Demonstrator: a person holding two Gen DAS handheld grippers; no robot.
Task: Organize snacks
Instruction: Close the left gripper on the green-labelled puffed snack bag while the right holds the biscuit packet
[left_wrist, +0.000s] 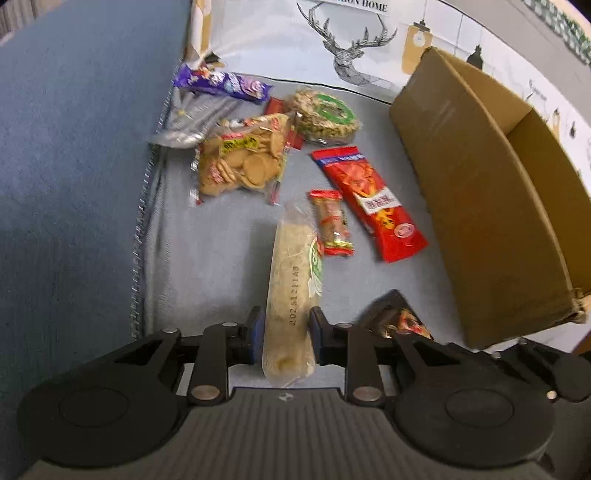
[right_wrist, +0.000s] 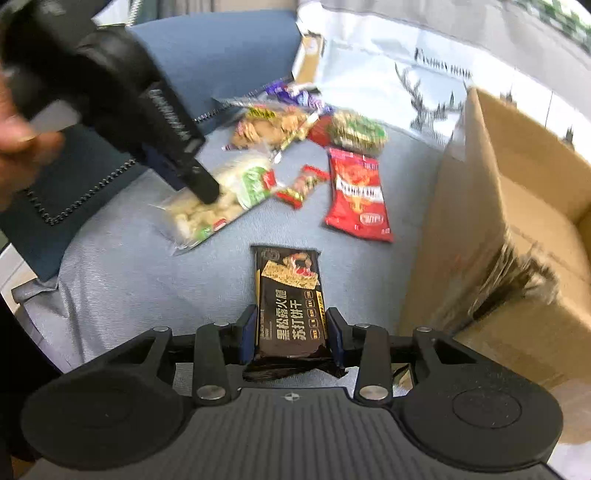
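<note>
My left gripper (left_wrist: 286, 334) is shut on a long clear pack of pale biscuits with a green label (left_wrist: 293, 284), seen edge on. The right wrist view shows the same pack (right_wrist: 218, 201) under the left gripper's fingers (right_wrist: 201, 184). My right gripper (right_wrist: 291, 332) is shut on a black cracker pack with Chinese lettering (right_wrist: 290, 299); its corner shows in the left wrist view (left_wrist: 397, 317). An open cardboard box (left_wrist: 476, 192) stands to the right (right_wrist: 491, 236).
On the grey cushion (left_wrist: 221, 251) lie a red chip bag (left_wrist: 369, 199), a small red wrapped snack (left_wrist: 330, 221), a bag of round crackers (left_wrist: 240, 158), a green-labelled round pack (left_wrist: 325, 116) and a purple pack (left_wrist: 225, 83). A blue backrest (left_wrist: 74, 147) rises on the left.
</note>
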